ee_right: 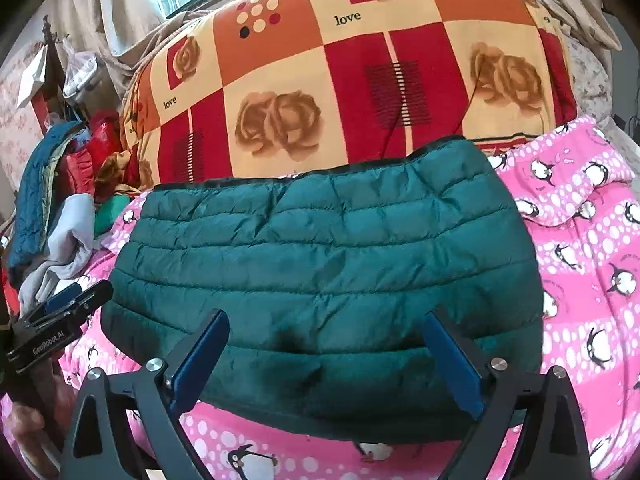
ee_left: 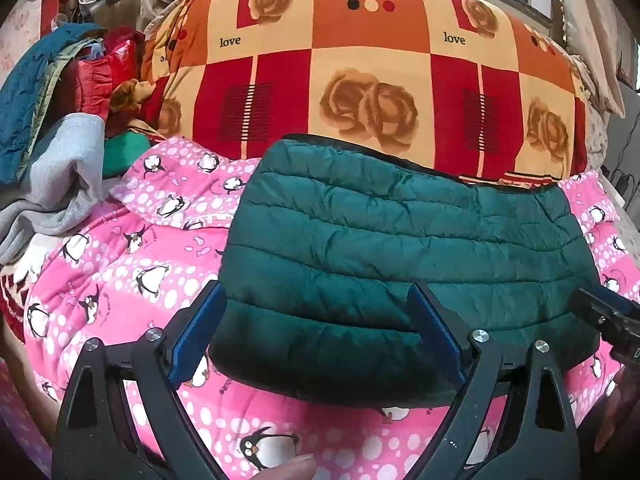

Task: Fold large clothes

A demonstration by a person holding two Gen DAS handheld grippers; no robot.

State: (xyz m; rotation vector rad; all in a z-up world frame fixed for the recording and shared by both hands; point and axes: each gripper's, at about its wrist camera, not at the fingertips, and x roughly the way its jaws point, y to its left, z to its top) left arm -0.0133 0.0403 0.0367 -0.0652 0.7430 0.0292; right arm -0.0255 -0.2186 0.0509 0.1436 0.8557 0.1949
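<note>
The folded green puffer jacket (ee_left: 404,248) lies on the pink penguin quilt (ee_left: 132,264), its far edge against the rose-patterned blanket (ee_left: 360,60). Left gripper (ee_left: 316,332) and right gripper (ee_right: 326,356) hover at its near edge (fingers apart, empty).

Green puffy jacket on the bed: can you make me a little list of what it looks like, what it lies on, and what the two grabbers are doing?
jacket: green, quilted, folded into a flat bundle
lies on: pink penguin blanket
behind it: big rose-patterned quilt
to one side: pile of clothes
left gripper: fingers wide open, holding nothing
right gripper: fingers wide open, holding nothing
</note>
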